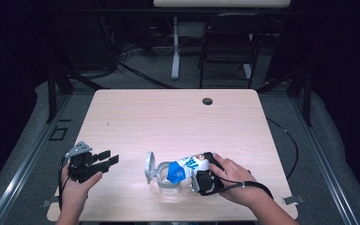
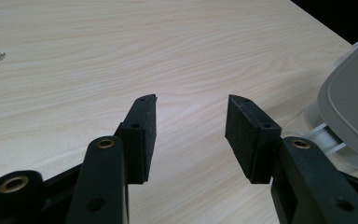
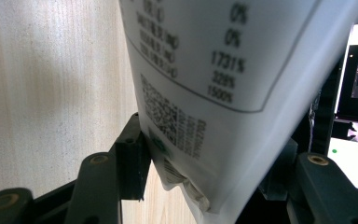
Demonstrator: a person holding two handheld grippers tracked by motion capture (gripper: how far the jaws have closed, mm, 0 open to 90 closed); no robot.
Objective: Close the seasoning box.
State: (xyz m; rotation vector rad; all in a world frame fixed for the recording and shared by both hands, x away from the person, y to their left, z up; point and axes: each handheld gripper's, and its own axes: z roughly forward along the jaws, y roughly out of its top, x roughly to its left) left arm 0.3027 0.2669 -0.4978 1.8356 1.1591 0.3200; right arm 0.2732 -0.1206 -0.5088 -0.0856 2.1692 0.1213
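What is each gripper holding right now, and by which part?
The right gripper clamps the white-and-blue pouch at its sealed bottom end, mouth toward the clear container. The left gripper is open, holding nothing.

White-and-blue pouch (image 1: 187,168) with black print, grey-lidded clear container (image 1: 161,176), pale wood-grain table (image 1: 178,117), black tools.

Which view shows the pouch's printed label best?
The right gripper view: the white pouch sits between the right gripper jaws, its nutrition table and QR code showing. The high view shows the whole pouch, white and blue, tipped into a clear jar, print too small. The left gripper view gives nothing of it.
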